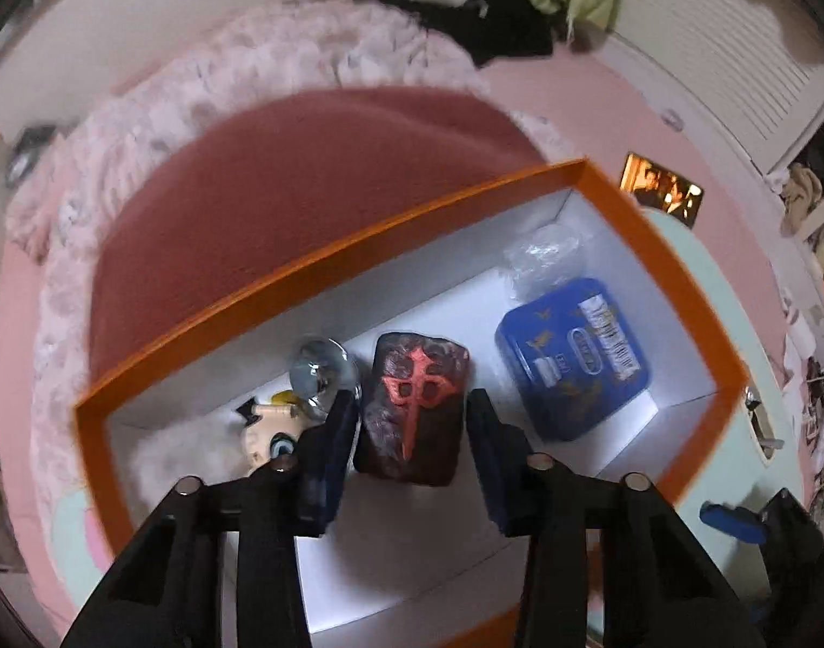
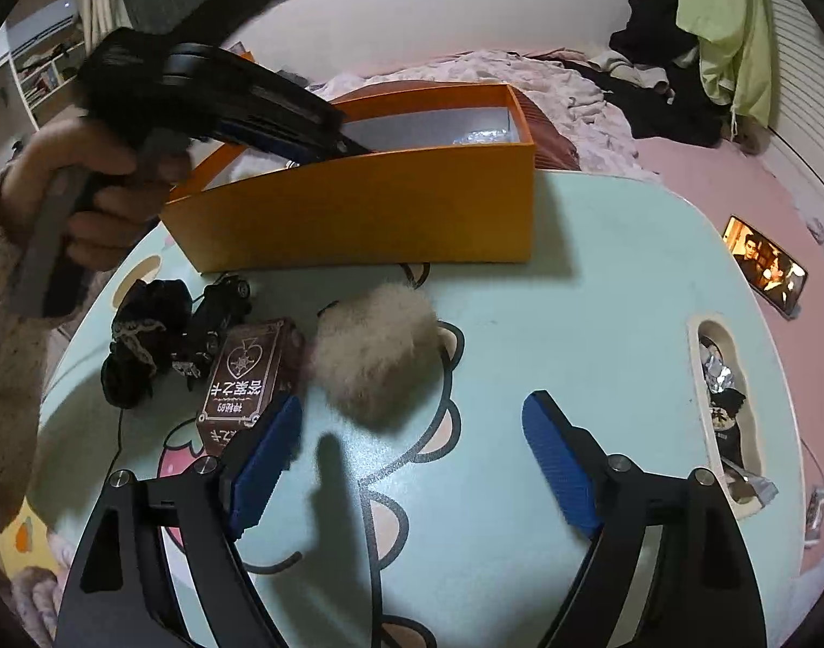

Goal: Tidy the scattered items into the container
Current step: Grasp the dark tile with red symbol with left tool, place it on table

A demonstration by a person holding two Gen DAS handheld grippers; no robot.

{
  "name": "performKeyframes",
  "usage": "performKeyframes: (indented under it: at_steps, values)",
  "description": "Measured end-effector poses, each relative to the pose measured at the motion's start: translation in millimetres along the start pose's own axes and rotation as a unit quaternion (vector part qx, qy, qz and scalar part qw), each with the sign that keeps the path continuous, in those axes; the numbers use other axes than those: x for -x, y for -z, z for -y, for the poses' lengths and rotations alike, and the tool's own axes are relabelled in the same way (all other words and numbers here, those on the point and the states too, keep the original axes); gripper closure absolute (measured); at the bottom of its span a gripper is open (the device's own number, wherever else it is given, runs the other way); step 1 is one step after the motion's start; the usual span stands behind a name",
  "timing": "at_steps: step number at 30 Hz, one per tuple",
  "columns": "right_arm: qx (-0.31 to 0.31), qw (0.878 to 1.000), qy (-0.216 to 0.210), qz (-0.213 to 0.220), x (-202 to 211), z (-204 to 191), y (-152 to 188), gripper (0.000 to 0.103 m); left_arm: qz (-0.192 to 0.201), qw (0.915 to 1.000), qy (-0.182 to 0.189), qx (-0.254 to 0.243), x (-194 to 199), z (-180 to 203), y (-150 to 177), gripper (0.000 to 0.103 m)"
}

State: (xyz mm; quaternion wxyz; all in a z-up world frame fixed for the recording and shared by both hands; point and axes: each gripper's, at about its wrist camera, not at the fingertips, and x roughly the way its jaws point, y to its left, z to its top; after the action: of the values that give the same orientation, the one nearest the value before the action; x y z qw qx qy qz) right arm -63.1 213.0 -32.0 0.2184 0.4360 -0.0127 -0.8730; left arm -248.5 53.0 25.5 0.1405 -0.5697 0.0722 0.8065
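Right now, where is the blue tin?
In the left wrist view, the blue tin lies inside the orange box, on the right, between the dark mahjong-tile block and a crumpled clear wrapper.

Both fisheye views are dim and slightly grainy, lit by soft indoor light from above. Straight edges bow strongly toward the rims, and the corners fall off into black vignette. The left wrist view is smeared by motion blur, worst on the pink bedding at the far left; the orange box (image 1: pixel 325 270) rim looks soft. The right wrist view is sharper, though the person's hand (image 2: pixel 82 183) at the far left is blurred. A finger-shaped shadow falls on the pale green table (image 2: pixel 601 324), and a lit phone screen (image 2: pixel 765 270) glows brightly at the right.
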Motion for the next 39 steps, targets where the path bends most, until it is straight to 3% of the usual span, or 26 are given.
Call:
performKeyframes:
  at_steps: [4,8,12,17,22,28,33,36,39]
  values:
    - [-0.004,1.000,-0.003,-0.001,0,1,0,0.019,-0.009,0.9996,0.026,0.009,-5,-5,0,0.064]
    - [-0.010,1.000,-0.008,0.001,1,3,0,0.019,0.015,0.9985,0.053,0.008,3,-6,8,0.065]
    - [-0.013,1.000,-0.012,0.002,2,4,0,0.019,0.096,0.9910,0.094,0.010,55,-8,23,0.065]
    - [-0.014,1.000,-0.013,0.002,2,4,0,0.019,0.179,0.9746,0.133,0.017,127,-18,60,0.065]
    - [-0.013,1.000,-0.013,0.002,3,3,1,0.019,0.206,0.9714,0.096,0.069,148,-49,117,0.065]
    - [-0.007,1.000,0.000,-0.002,3,0,0,0.019,0.179,0.9681,0.018,0.174,110,-100,192,0.065]
    - [-0.019,1.000,0.017,-0.002,4,0,-2,0.019,0.150,0.9738,-0.019,0.170,72,-86,221,0.065]
    - [-0.043,0.998,-0.018,0.032,18,5,-6,0.019,0.167,0.9740,-0.011,0.153,70,-67,228,0.065]
    - [-0.046,0.998,-0.038,0.034,19,0,-30,0.019,0.173,0.9756,0.001,0.136,67,-49,229,0.065]
